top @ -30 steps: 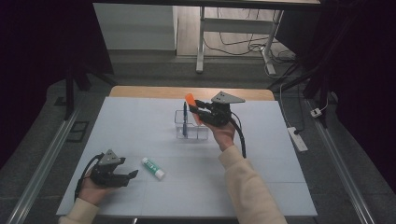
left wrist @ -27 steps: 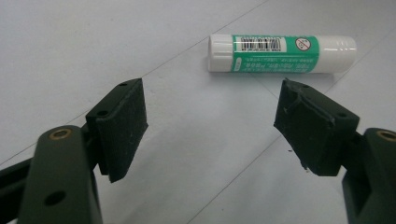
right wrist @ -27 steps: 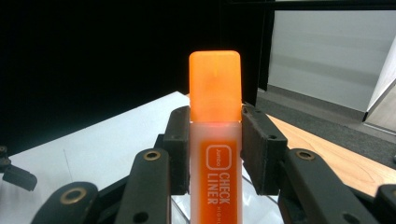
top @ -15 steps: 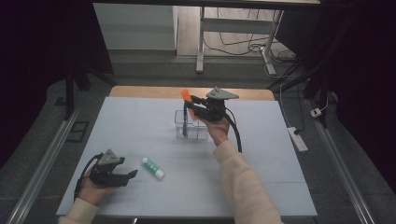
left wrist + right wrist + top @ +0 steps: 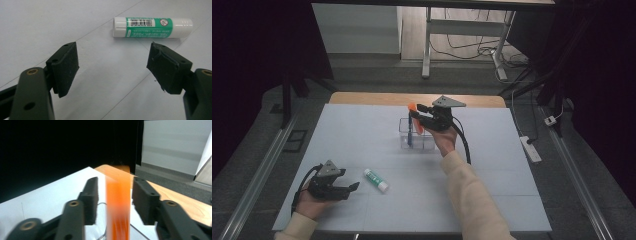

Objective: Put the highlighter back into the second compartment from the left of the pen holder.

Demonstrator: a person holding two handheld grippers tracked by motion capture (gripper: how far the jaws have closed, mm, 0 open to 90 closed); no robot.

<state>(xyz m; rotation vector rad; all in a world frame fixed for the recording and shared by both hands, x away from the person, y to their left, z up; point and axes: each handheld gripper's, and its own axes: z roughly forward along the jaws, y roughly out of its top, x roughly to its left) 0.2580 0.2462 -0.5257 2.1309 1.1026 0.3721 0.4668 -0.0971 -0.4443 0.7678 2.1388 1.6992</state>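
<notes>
An orange-topped pen stands upright in a clear box at the middle back of the table, its blue lower part inside the box. My right gripper is at the pen's top. In the right gripper view the pen is an orange blur between the pads, with a gap on each side; the jaws have just been opening. My left gripper rests open at the near left. A green and white glue stick lies just beyond its pads, also seen from above.
The table has a pale blue-white top with a wooden strip along its far edge. A power strip lies off the right side. A cable trails from the right gripper along the forearm.
The right gripper has shifted slightly left and down over the box, and the pen's orange top sits a little lower. The left hand has stayed put.
</notes>
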